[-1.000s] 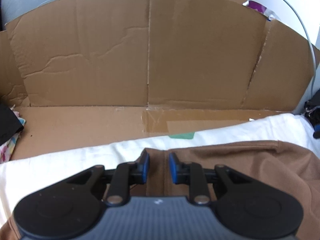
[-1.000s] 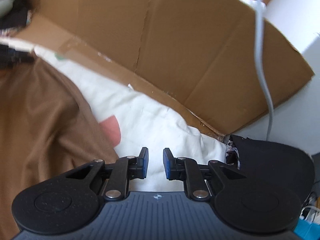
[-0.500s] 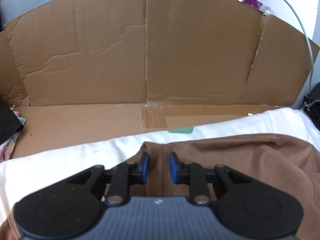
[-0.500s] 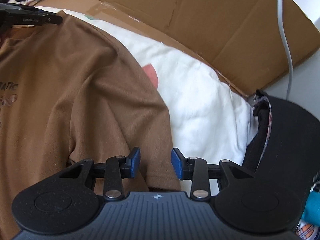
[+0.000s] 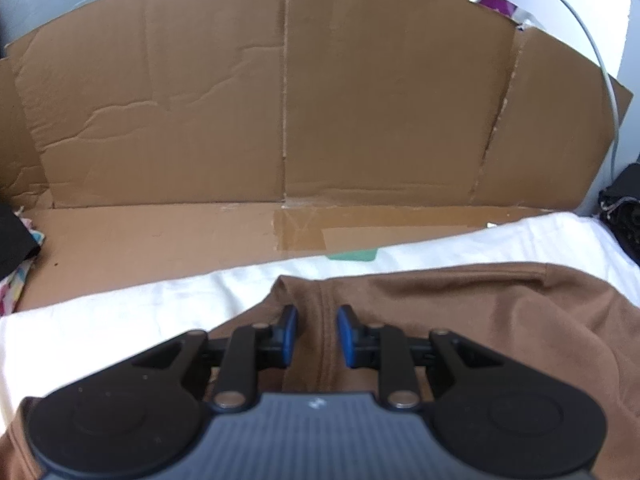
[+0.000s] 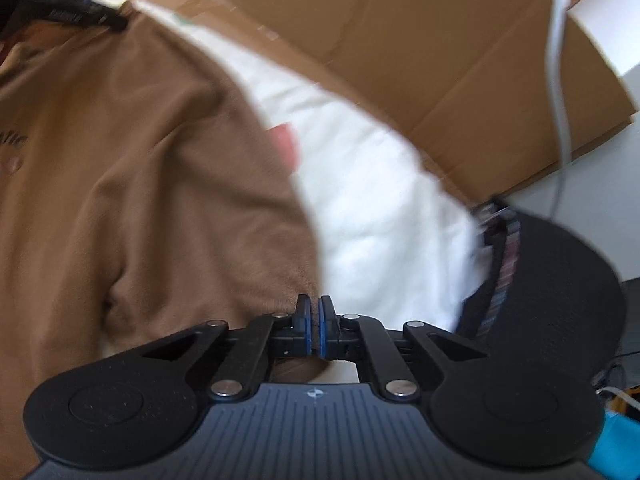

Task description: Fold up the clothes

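A brown t-shirt (image 5: 460, 312) (image 6: 140, 160) lies spread on a white sheet (image 5: 120, 320) (image 6: 372, 200), with dark print at its left edge in the right wrist view. My left gripper (image 5: 317, 330) is open low over the shirt's far edge, and a stitched seam runs between its blue pads. My right gripper (image 6: 314, 328) is shut on the hem of the shirt's sleeve, where brown cloth meets the sheet. A black finger of the left gripper (image 6: 68, 16) shows at the top left of the right wrist view, at the shirt's far corner.
A creased cardboard wall (image 5: 280, 100) (image 6: 440, 40) stands behind the sheet, with a cardboard floor strip (image 5: 160, 248). A black garment with a striped band (image 6: 560, 280) lies at the right. Dark and patterned cloth (image 5: 16, 248) sits far left. A grey cable (image 6: 560, 80) hangs down.
My right gripper swung down from the cardboard to the sleeve hem, opened wider over it, then shut on it. The left gripper stayed open and crept slightly along the shirt's far edge.
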Tool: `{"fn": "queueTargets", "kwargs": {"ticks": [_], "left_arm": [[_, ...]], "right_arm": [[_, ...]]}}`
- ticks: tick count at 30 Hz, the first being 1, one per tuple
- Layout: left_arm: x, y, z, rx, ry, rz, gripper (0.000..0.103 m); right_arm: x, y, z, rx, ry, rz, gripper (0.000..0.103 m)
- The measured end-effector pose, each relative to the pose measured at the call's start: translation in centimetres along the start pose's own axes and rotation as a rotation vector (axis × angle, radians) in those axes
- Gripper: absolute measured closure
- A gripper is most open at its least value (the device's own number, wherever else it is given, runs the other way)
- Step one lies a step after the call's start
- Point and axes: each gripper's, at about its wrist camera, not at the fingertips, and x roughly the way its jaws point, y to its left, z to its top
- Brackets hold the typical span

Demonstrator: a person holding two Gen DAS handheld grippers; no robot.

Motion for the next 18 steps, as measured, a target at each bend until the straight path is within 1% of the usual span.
{"fn": "queueTargets", "kwargs": {"ticks": [4, 8, 12, 15, 18], "left_arm": [[0.7, -0.2, 0.5, 0.005, 0.005, 0.002, 0.079], [1.5, 0.1, 1.0, -0.031, 0.01, 0.008, 0.079], [2.3, 0.1, 1.4, -0.04, 0.02, 0.016, 0.079], [3.0, 0.0, 1.6, -0.025, 0.041, 0.025, 0.078], [3.6, 0.1, 1.8, -0.031, 0.055, 0.032, 0.078]], "right_arm": [[0.0, -2.9, 1.5, -0.013, -0.007, -0.052, 0.1], [1.3, -5.0, 2.7, -0.027, 0.013, -0.086, 0.1], [2.9, -5.8, 3.8, -0.061, 0.034, -0.117, 0.1], [4.3, -6.0, 4.5, -0.09, 0.055, -0.14, 0.101], [5.6, -6.2, 5.4, -0.065, 0.107, -0.155, 0.101]]}}
